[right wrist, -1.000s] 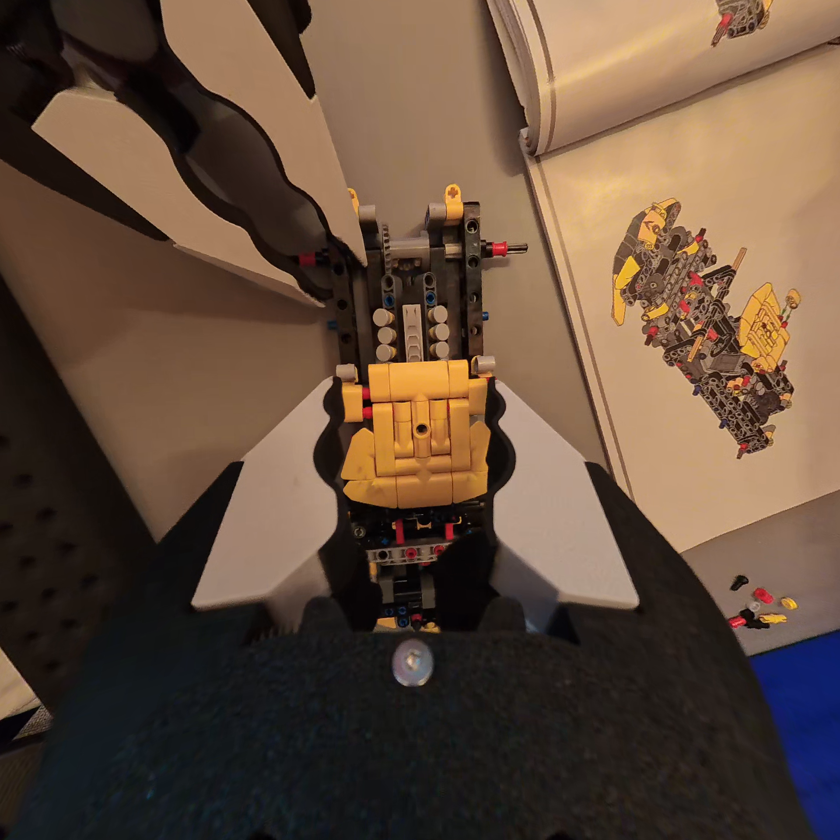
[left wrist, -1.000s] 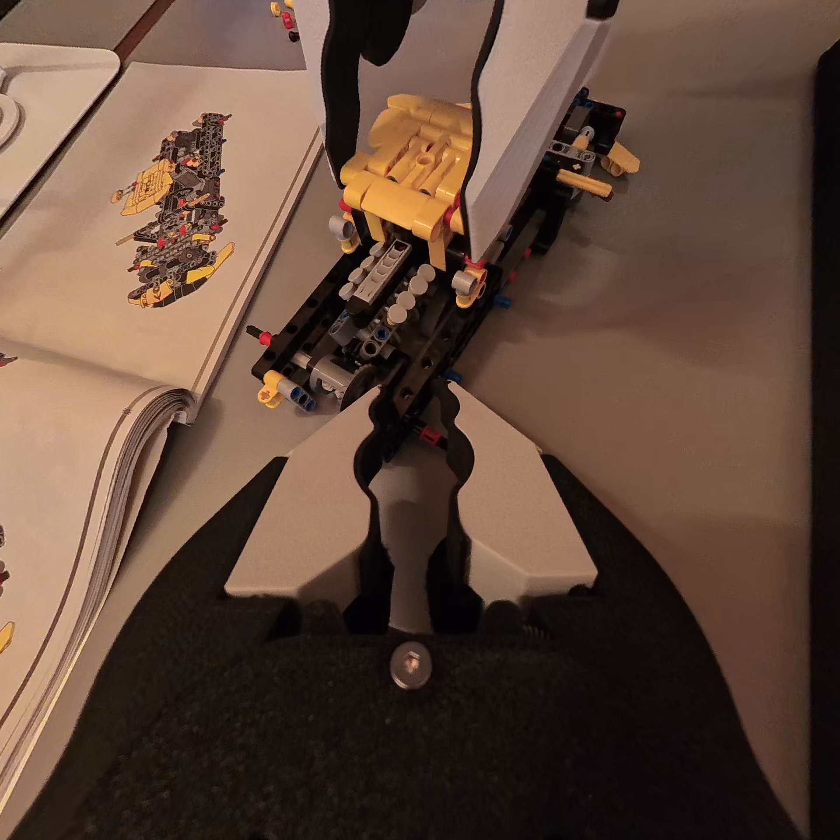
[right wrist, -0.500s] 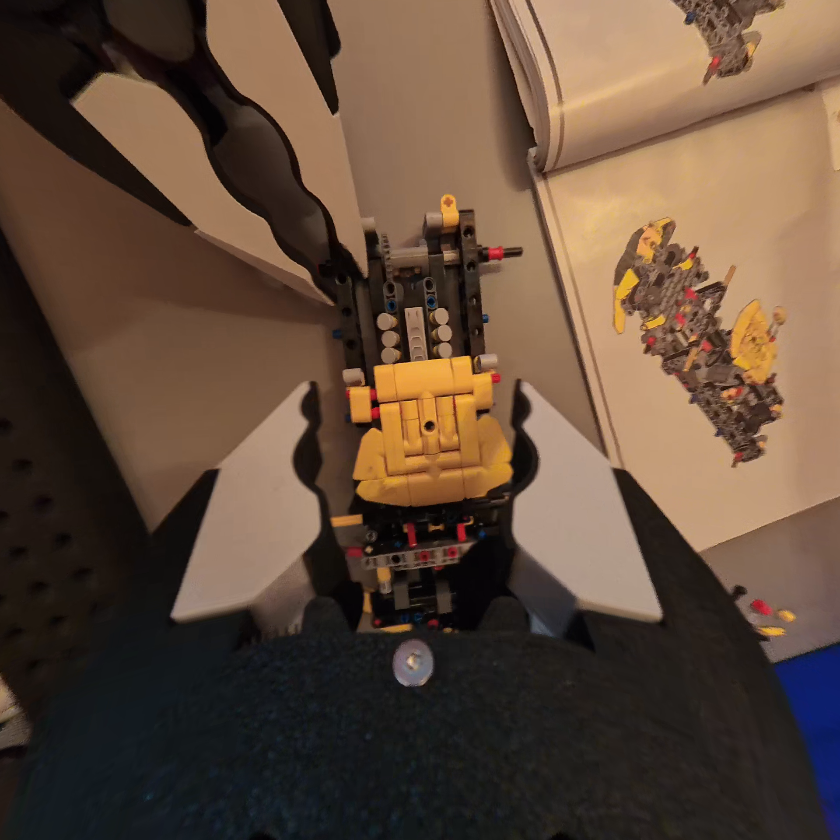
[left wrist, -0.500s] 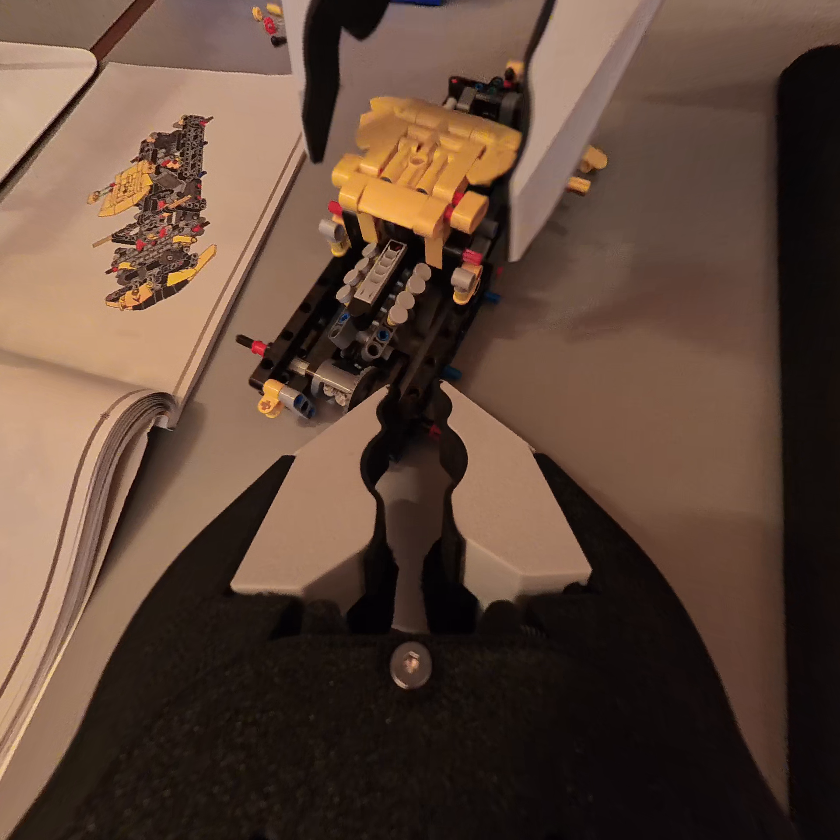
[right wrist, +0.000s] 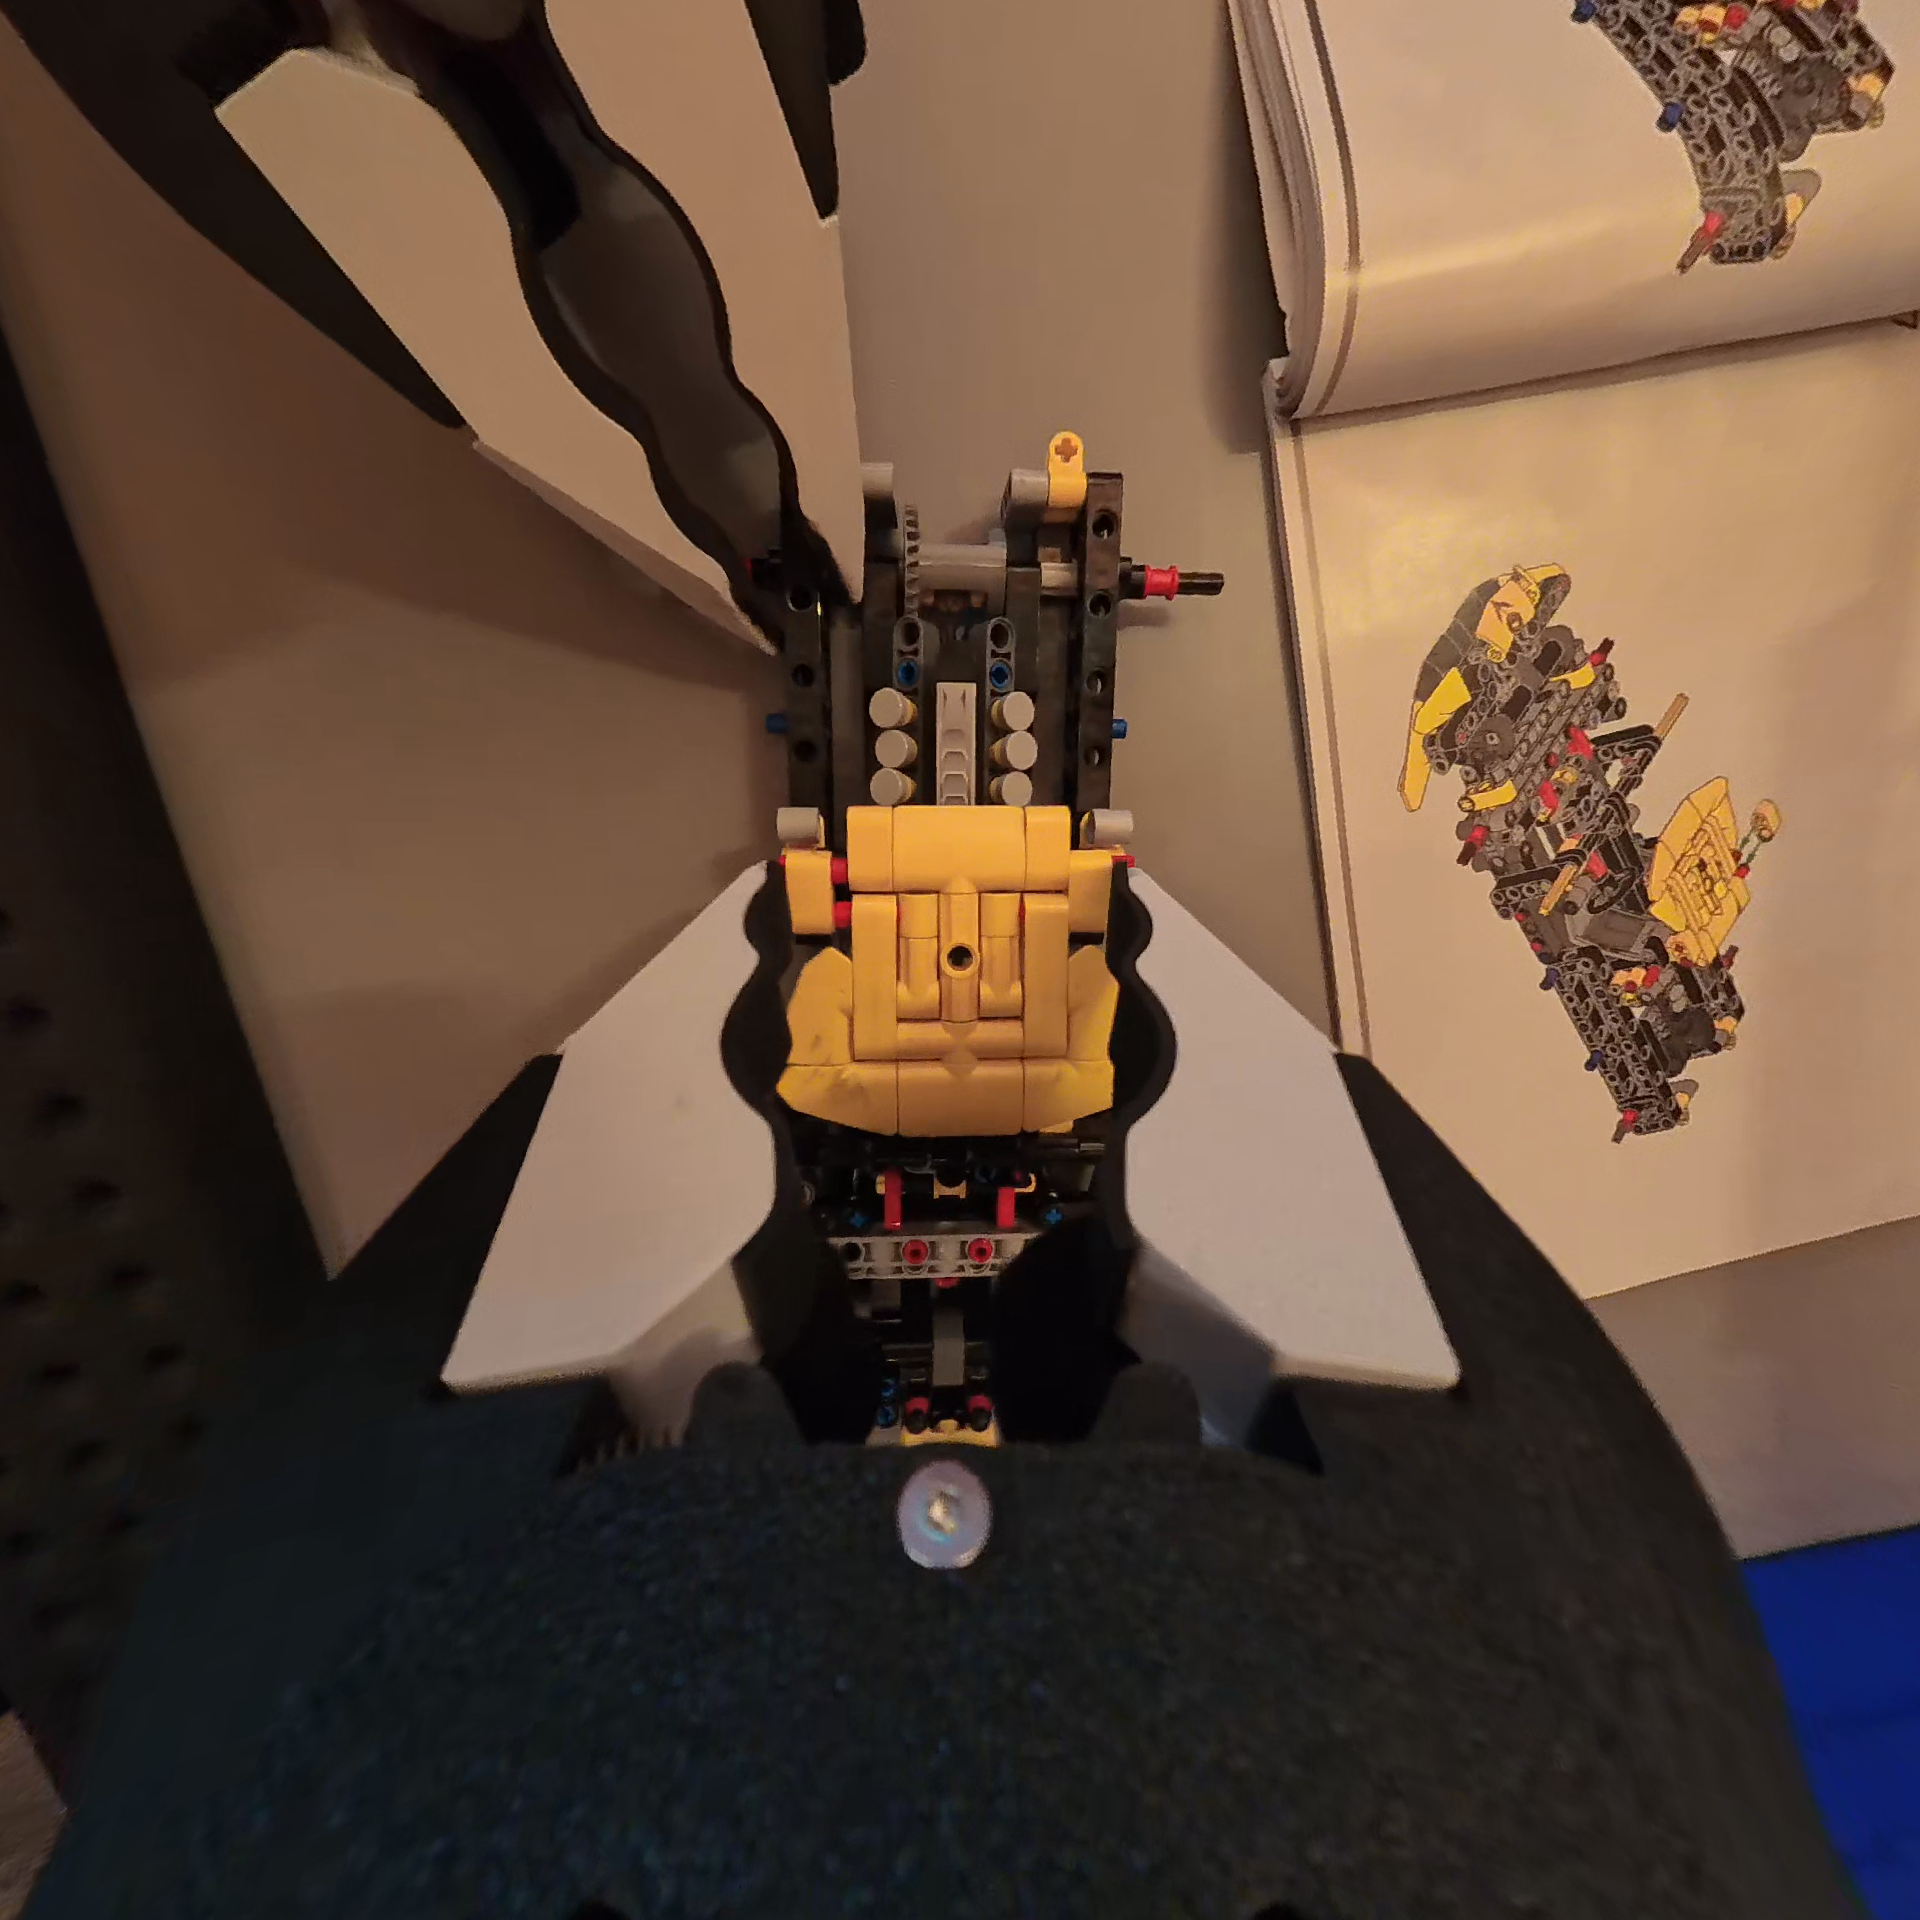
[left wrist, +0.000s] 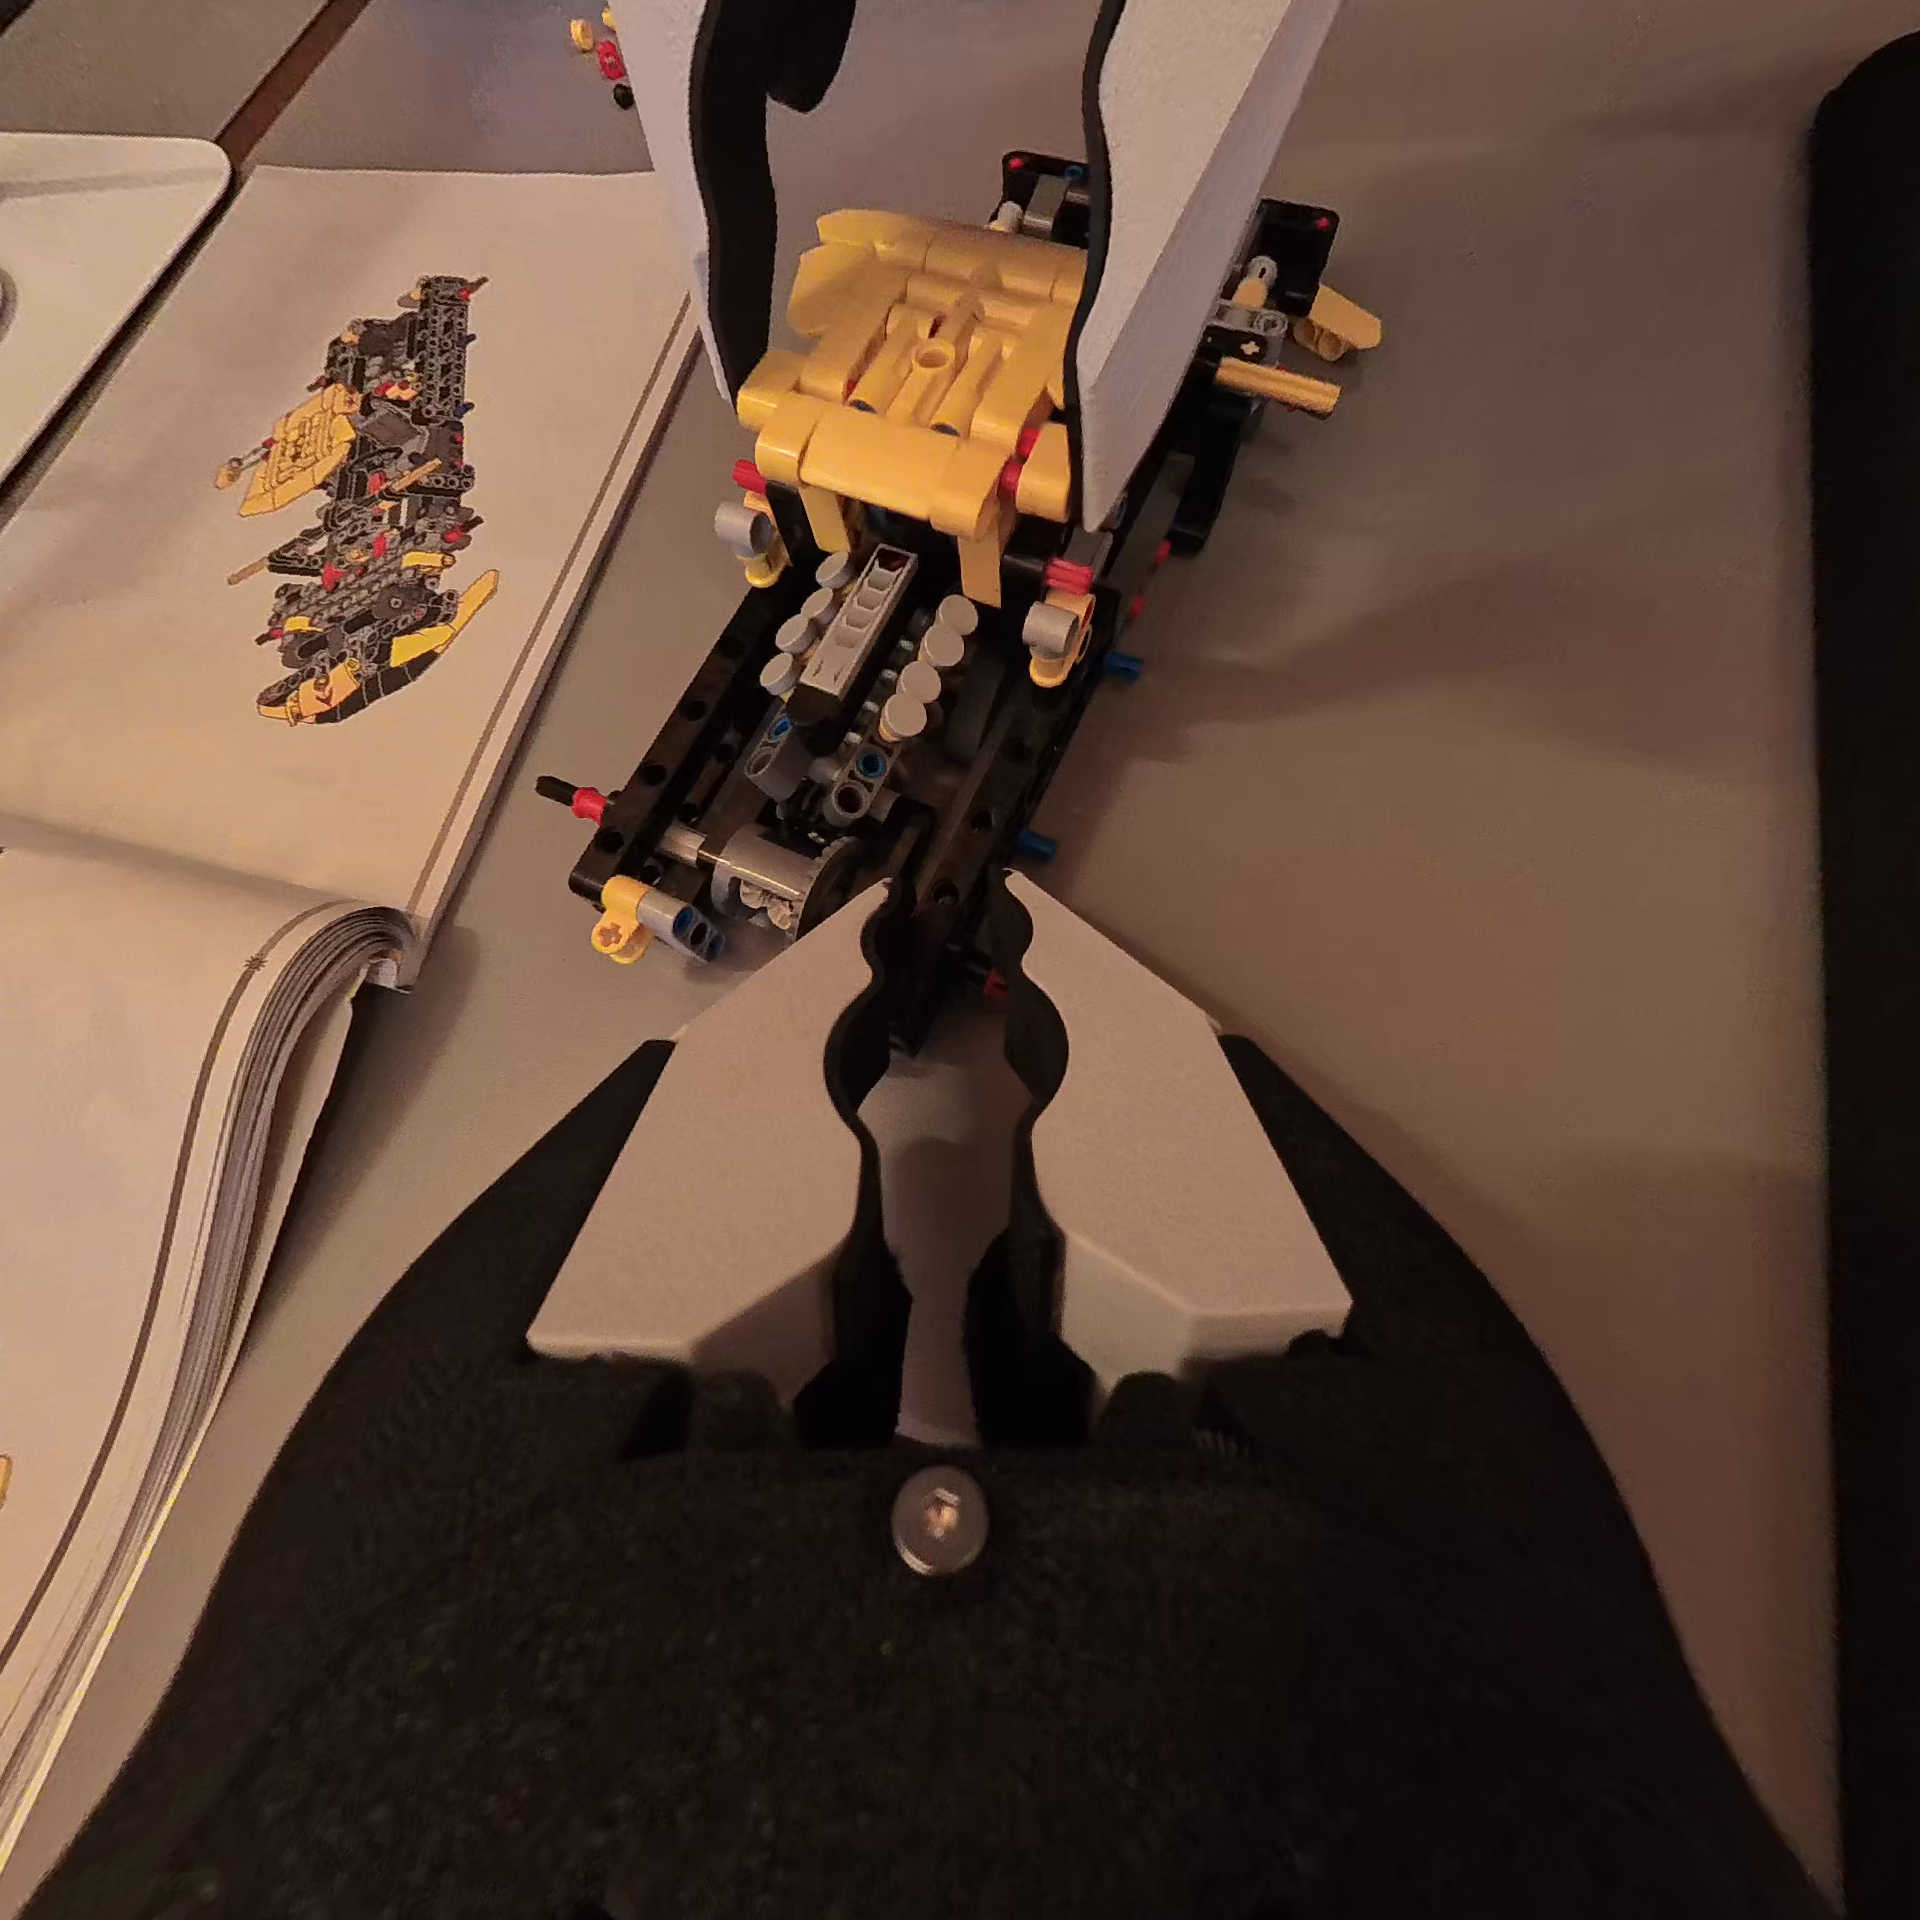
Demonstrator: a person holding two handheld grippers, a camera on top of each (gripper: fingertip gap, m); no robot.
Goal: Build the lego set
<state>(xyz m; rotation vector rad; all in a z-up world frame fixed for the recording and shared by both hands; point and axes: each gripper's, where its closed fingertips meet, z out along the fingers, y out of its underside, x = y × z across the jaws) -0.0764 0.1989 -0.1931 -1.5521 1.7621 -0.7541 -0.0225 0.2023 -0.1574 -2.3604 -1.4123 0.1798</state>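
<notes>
Right wrist view has the right gripper (right wrist: 940,997) clamped on the yellow seat (right wrist: 951,977) between its fingers, left gripper (left wrist: 940,935) pinching the black chassis (left wrist: 831,717) end, so it's maybe half built versus the manual (right wrist: 1621,831).

Surroundings on my bench, non-build items only

I logged a grey table (left wrist: 1455,935) under warm, dim light; an open instruction booklet (left wrist: 312,675) lying flat on it to my left, showing printed colour diagrams and a thick fan of pages at its near edge; a pale rounded tray (left wrist: 94,260) beyond the booklet; a black pad (left wrist: 1870,727) along the right edge; a dark perforated board (right wrist: 104,1039); and a blue surface (right wrist: 1849,1662) past the table's edge.
</notes>
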